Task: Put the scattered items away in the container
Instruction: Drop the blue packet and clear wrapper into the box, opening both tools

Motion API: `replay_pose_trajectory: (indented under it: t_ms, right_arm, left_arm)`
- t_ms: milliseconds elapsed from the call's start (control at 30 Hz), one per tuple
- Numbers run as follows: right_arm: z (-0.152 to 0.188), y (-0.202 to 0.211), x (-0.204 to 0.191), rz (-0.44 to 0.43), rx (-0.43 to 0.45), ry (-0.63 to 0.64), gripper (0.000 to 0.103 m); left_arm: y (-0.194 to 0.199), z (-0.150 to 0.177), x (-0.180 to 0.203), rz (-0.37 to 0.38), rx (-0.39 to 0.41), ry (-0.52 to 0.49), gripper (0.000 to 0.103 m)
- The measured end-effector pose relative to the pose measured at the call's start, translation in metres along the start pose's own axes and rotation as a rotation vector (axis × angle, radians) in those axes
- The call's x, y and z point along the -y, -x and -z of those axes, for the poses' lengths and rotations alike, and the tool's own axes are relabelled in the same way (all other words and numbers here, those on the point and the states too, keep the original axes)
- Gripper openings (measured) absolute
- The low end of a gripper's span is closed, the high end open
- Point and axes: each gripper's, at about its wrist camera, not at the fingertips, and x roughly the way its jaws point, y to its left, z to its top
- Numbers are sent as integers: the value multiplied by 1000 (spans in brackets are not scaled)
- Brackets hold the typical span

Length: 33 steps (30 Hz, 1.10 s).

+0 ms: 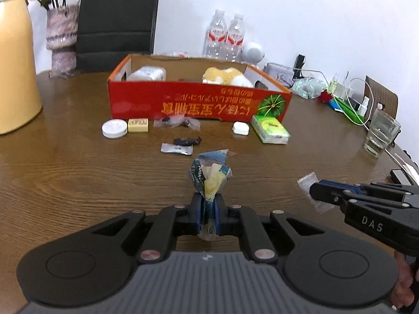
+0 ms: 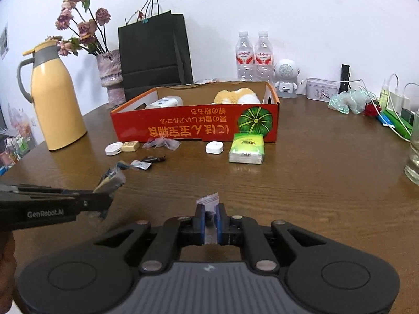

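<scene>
My left gripper [image 1: 208, 204] is shut on a blue and yellow snack wrapper [image 1: 209, 175], held above the table; it also shows in the right wrist view [image 2: 111, 180]. My right gripper [image 2: 210, 213] is shut on a small clear sachet [image 2: 208, 200], also seen in the left wrist view [image 1: 310, 185]. The red cardboard box [image 1: 199, 102] stands ahead and holds a plush toy [image 1: 225, 76] and a white pack [image 1: 148, 73]. In front of it lie a white round case [image 1: 114, 128], a yellow tile [image 1: 138, 125], a clear bag [image 1: 176, 123], a silver sachet [image 1: 176, 148], a dark wrapper [image 1: 187, 140], a small white case [image 1: 241, 128] and a green tissue pack [image 1: 271, 128].
A yellow jug [image 2: 56, 104] and flower vase [image 2: 111, 78] stand at the left, a black paper bag [image 2: 154, 52] and two water bottles [image 2: 254, 57] behind the box. A glass [image 1: 381, 136], cables and small clutter [image 2: 371, 102] lie at the right.
</scene>
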Motion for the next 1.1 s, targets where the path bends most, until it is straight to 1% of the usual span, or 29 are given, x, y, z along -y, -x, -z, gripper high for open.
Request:
replay_pose_trajectory:
  t_ms: [67,133,200,300,400,433,500,533,600,700,800,867,933,967,1000,1033,1067,1100]
  right_arm:
    - [-3,4,1,-10,17,-6,7]
    - [-12,8,1,-19,42,-3,7]
    - [-32,9,2,-17,77,17,7]
    - [-72,6,5,-2,136,40,7]
    - [-115,-2,5,-6,176,50,7]
    - [-132,-8,6,-12,183,55,7]
    - [-163,-26,9,-19,170,63,7]
    - [-178,-40,12,-23,147,60,7]
    - [-206,-78,20,-29,53,41,7]
    - [-229,-143,41,-34,-118,-22,7]
    - [-235,-200,61,-17,-270,-86,7]
    - [-233,-226,68,-4,-360,-120,8]
    - [-228,-240,72,28,-427,-151,16]
    - [-225,-243,73,45,-452,-158,25]
    - [-224,-244,76,52,-467,-166,30]
    - [-223,-244,77,50,-480,-170,42]
    - [-223,-243,77,43,-493,-171,50]
    - [-222,-242,76,38,-501,-173,54]
  left_arm:
    - [9,-5,0,-21,29,-7,11]
    - [13,-20,-5,-24,58,-5,11]
    - [16,-43,-13,-22,92,-3,11]
    - [12,-91,-25,-48,136,-23,11]
    - [-6,-144,-41,-10,114,-8,12]
    - [-18,-162,-47,-13,96,-6,12]
    - [-50,-191,-57,-45,46,-6,13]
    - [-67,-203,-62,-49,6,-10,13]
    - [-109,-219,-73,-52,-113,-19,13]
    - [-165,-223,-83,-97,-262,-38,13]
    - [-196,-219,-92,-126,-333,-32,15]
    - [-207,-216,-97,-127,-365,-13,46]
    - [-208,-215,-97,-112,-364,-31,56]
    - [-208,-216,-96,-113,-367,-47,60]
    - [-207,-217,-95,-102,-369,-56,72]
    - [-207,-219,-94,-81,-373,-55,83]
    - [-206,-221,-93,-72,-377,-51,95]
    - [-205,-223,-91,-85,-374,-51,99]
